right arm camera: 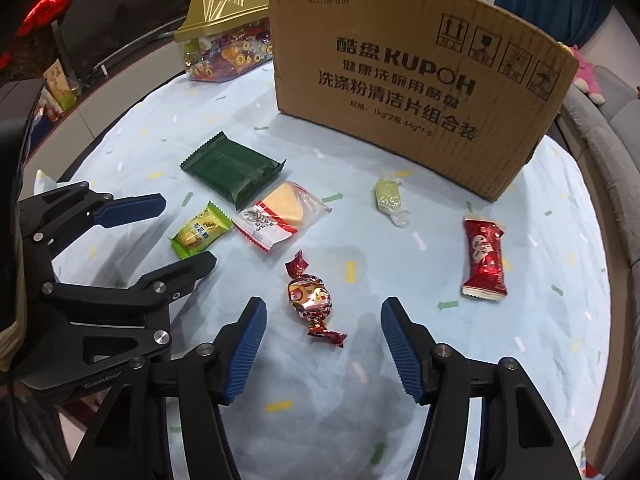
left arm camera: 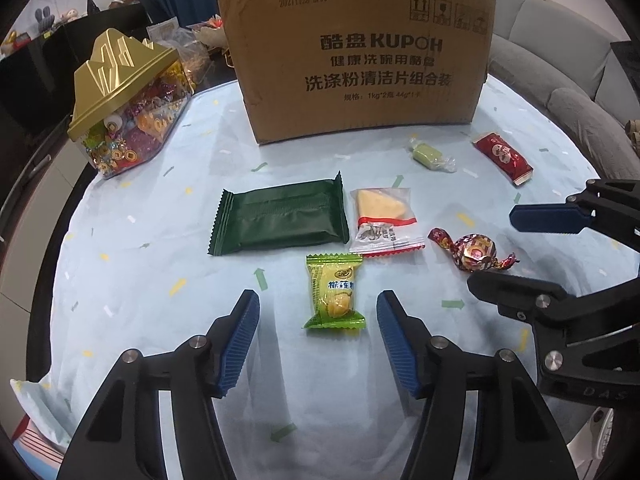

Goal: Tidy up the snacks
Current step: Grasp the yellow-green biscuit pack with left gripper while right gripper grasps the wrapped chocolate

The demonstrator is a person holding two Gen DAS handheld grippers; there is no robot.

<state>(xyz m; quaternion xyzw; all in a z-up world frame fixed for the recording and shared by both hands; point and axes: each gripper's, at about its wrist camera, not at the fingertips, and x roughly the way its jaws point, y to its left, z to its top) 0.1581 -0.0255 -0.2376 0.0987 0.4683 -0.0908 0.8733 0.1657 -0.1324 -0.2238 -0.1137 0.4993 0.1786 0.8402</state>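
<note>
While your left gripper (left arm camera: pixel 318 308) and right gripper (right arm camera: pixel 323 314) stand apart, gripping nothing, the box (left arm camera: pixel 360 60) reads "KUPOH"; only the right view shows a pink toy (right arm camera: pixel 586 74).

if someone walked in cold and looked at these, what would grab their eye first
Probably the big cardboard box standing at the back of the pale blue tablecloth, with the gold-lidded candy tub to its left. In front of it lie loose snacks, the largest being the dark green packet. Near the camera, the left gripper brackets a yellow-green sweet, and the right gripper brackets a shiny red foil candy.
</note>
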